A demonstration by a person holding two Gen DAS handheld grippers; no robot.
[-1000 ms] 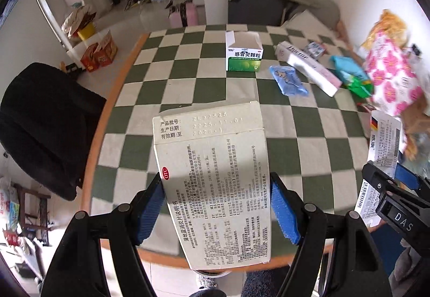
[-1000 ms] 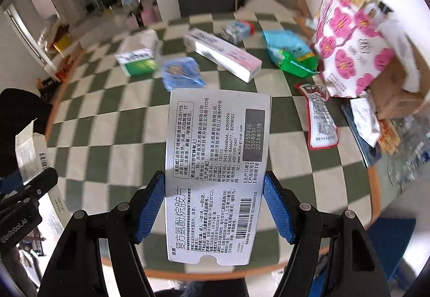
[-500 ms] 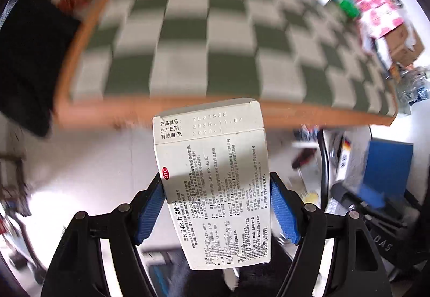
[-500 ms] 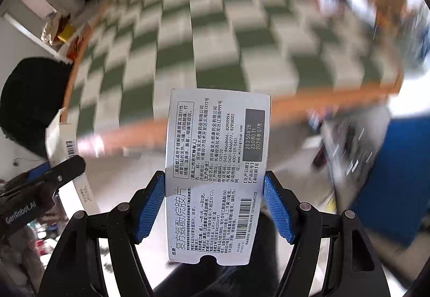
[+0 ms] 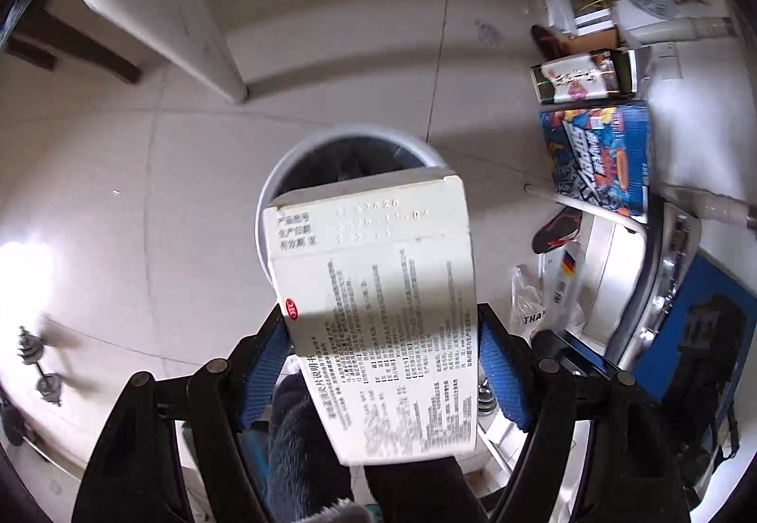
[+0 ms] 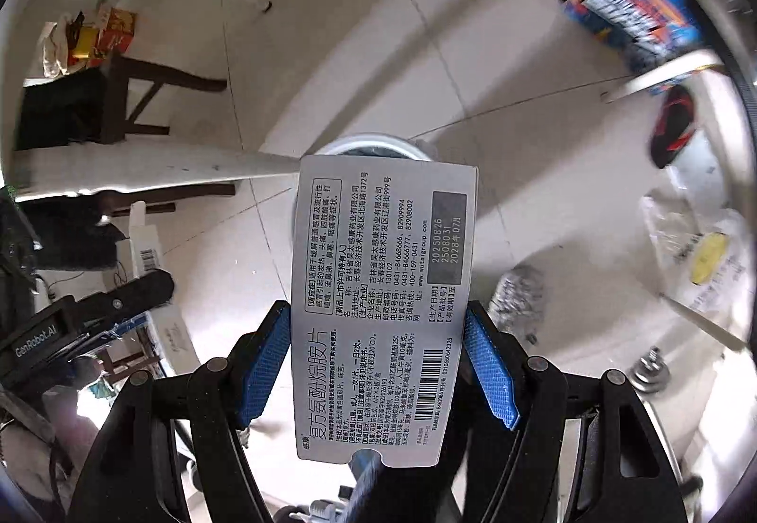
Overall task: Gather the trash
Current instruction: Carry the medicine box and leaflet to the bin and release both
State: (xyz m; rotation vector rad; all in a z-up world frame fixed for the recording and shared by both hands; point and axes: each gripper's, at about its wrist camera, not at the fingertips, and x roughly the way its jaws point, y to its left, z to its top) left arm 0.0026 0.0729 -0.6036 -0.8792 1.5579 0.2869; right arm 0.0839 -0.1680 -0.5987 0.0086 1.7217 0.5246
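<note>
Both cameras are sitting just behind their own tool's fingers and are looking steeply down at the tiled floor [image 5: 331, 26]. The left wrist view is facing a round white bin [image 5: 352, 149] almost straight on, from close above. The right wrist view is catching the same bin [image 6: 374, 147] from slightly further back. Both are sharing the bin, the floor around it and the blue printed carton [image 5: 598, 159] at the upper right [image 6: 634, 3].

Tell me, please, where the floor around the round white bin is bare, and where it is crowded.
Bare tile lies left of the round white trash bin, out to the small dumbbell, and behind it up to the white table leg. The right side is crowded: a blue printed carton, a red-and-black shoe, bags and boxes.
</note>
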